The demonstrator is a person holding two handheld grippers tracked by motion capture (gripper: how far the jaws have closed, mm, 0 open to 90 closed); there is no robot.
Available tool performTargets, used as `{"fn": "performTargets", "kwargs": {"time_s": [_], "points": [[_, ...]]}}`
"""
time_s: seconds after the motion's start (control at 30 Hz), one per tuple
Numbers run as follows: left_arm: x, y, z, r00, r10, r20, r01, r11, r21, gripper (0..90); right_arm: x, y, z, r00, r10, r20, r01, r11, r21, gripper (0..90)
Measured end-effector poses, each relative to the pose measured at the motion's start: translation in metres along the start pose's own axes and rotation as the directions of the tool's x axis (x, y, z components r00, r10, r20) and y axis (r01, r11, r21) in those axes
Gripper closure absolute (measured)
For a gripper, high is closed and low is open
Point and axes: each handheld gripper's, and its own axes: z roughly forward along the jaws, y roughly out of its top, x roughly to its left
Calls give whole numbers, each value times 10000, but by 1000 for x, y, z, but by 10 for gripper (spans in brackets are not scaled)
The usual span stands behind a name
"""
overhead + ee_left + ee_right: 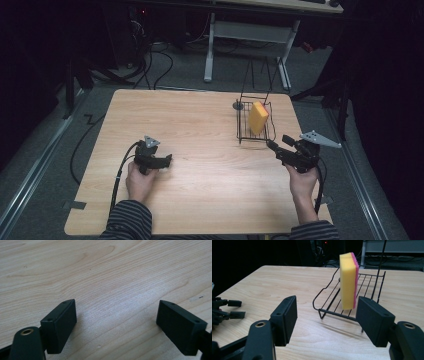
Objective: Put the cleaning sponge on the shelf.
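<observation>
Sponge (348,281) upright in rack (362,282), frame centre-right: light, soft, squashy. Pinch its broad faces, gently. Right gripper (325,320) fingers released, nothing between; left gripper (116,325) fingers released over bench (105,272).

Bright light on the table (200,120), dark surroundings, sharp pictures, soft glare.

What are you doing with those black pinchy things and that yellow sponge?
A person sits at a wooden table holding a gripper in each hand. The right gripper is open and points at a yellow and pink sponge that stands on edge in a black wire rack. It hasn't touched the sponge yet. The left gripper is open too, with just bare table under it.
</observation>
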Motion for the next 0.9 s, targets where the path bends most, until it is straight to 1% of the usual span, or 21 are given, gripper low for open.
{"fn": "performTargets", "kwargs": {"time_s": [0.13, 0.23, 0.47, 0.53, 0.63, 0.73, 0.77, 0.9], "points": [[0, 0, 0, 10000, -3, 1, 3, 10000, -2, 172, 1, -5, -3, 10000, 75, -45, -76, 10000, -19, 340], [0, 0, 0, 10000, -1, 0, 1, 10000, -1, 172, 2, -12, -6, 9998, 170, -86, -170, 9999, 13, 341], [0, 0, 0, 10000, -2, -3, 2, 10000, -3, 172, 2, -21, -7, 9993, 326, -168, -325, 9995, 51, 341], [0, 0, 0, 10000, -1, -3, 1, 10000, -3, 172, 2, -25, -6, 9992, 337, -192, -335, 9994, 66, 341], [0, 0, 0, 10000, 1, -4, -1, 10000, -2, 172, 2, -31, -2, 9991, 403, -151, -399, 9989, 227, 341], [0, 0, 0, 10000, -2, -5, 2, 10000, -4, 172, 2, -34, 0, 9991, 404, -146, -400, 9989, 265, 342], [0, 0, 0, 10000, -2, -6, 2, 10000, -3, 172, 3, -37, 2, 9986, 485, -187, -479, 9983, 320, 342], [0, 0, 0, 10000, 0, -9, 0, 10000, -5, 171, 4, -41, 5, 9986, 479, -204, -472, 9982, 368, 343]]}}
